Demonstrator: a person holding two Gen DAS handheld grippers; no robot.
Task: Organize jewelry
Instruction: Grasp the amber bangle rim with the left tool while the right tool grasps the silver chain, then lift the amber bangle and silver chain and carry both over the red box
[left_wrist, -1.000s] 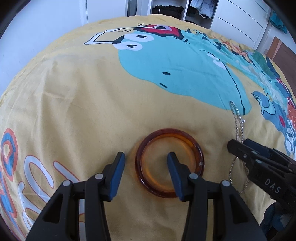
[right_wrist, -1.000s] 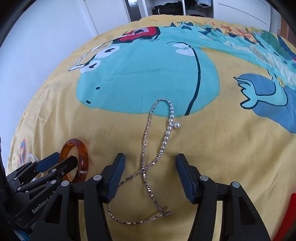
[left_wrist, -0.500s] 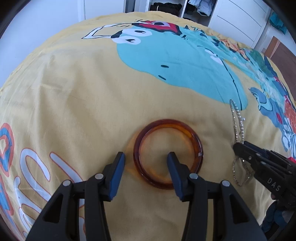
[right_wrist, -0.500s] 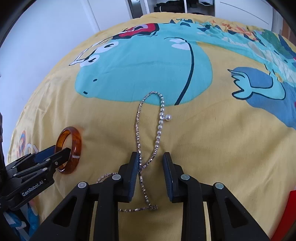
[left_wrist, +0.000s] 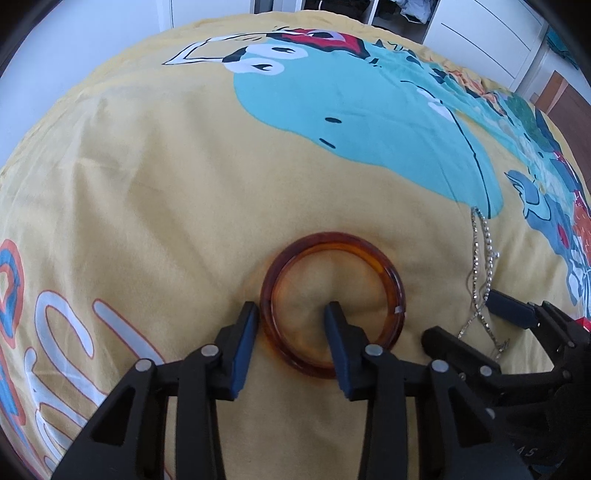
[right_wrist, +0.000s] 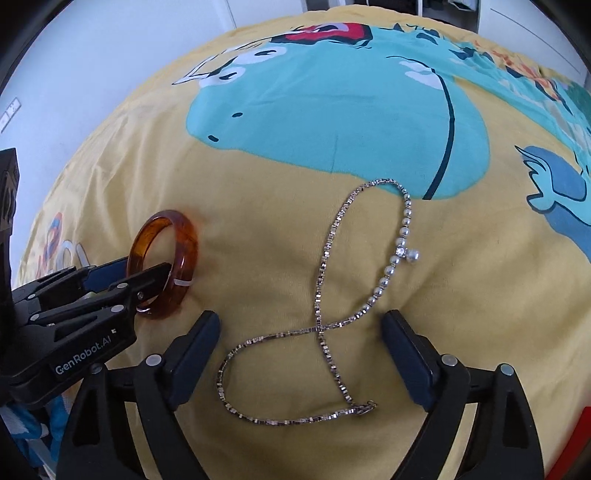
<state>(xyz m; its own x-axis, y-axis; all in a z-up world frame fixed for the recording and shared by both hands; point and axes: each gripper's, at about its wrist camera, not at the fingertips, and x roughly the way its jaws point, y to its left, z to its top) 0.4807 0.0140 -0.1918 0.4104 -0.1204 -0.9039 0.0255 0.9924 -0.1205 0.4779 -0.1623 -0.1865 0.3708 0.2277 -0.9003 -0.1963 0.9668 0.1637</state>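
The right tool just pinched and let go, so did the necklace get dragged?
No: the necklace's top loop still lies on the teal print's lower edge, beside the dark line's end.

Left gripper (left_wrist: 291, 317): matte black plastic scissor-style frame w/ silver round rivets at the pivots, flat dark-blue rubber pads (left_wrist: 243, 347) on the inner faces; white "GenRobot.AI" lettering on its side. Right gripper (right_wrist: 300, 325): same black frame, silver rivets, blue pads (right_wrist: 406, 354).
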